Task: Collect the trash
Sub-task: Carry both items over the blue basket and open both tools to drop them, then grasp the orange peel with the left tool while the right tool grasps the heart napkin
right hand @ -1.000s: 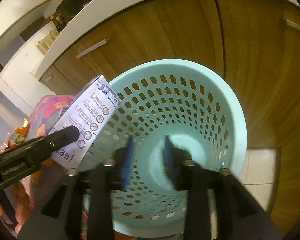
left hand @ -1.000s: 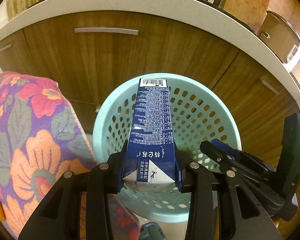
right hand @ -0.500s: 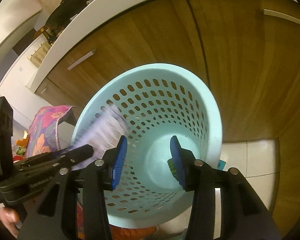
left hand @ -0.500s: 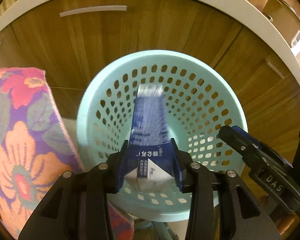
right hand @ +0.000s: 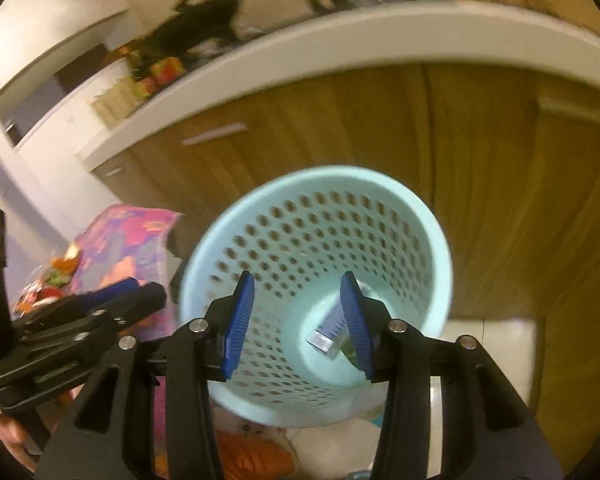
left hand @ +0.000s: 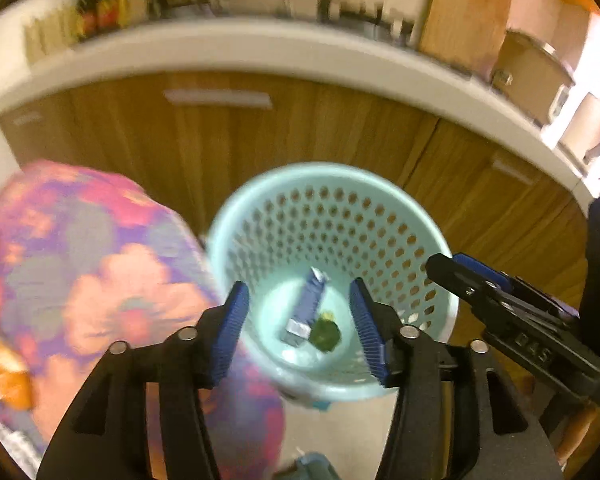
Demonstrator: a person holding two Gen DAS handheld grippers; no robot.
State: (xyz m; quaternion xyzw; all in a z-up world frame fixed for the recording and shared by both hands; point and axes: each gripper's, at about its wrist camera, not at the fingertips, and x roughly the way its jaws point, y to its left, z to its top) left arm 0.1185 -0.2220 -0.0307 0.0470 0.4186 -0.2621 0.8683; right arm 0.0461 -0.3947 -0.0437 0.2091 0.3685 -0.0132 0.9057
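A pale teal perforated waste basket (left hand: pixel 428 240) (right hand: pixel 436 248) stands on the floor in front of wooden cabinets. A dark blue carton (left hand: pixel 307 308) (right hand: pixel 329 330) lies at its bottom, with a small green scrap (left hand: pixel 326 334) beside it. My left gripper (left hand: pixel 300 330) hovers above the basket mouth, its jaws opening, with nothing between its blue pads. My right gripper (right hand: pixel 298 324) also hangs over the basket, open and empty. Each gripper shows at the edge of the other's view: the right one (left hand: pixel 500 296), the left one (right hand: pixel 112 300).
A flowered cloth (left hand: pixel 100 280) (right hand: pixel 132 236) covers a surface left of the basket, with orange and red scraps (right hand: pixel 56 276) on it. Wooden cabinet doors (left hand: pixel 260 136) and a white counter edge (left hand: pixel 260 56) rise behind. Pale floor tile (right hand: pixel 488 344) lies to the right.
The left gripper let go of the blue carton, which dropped to the basket's bottom. Both grippers rose away from the basket, and the left jaws spread wider.
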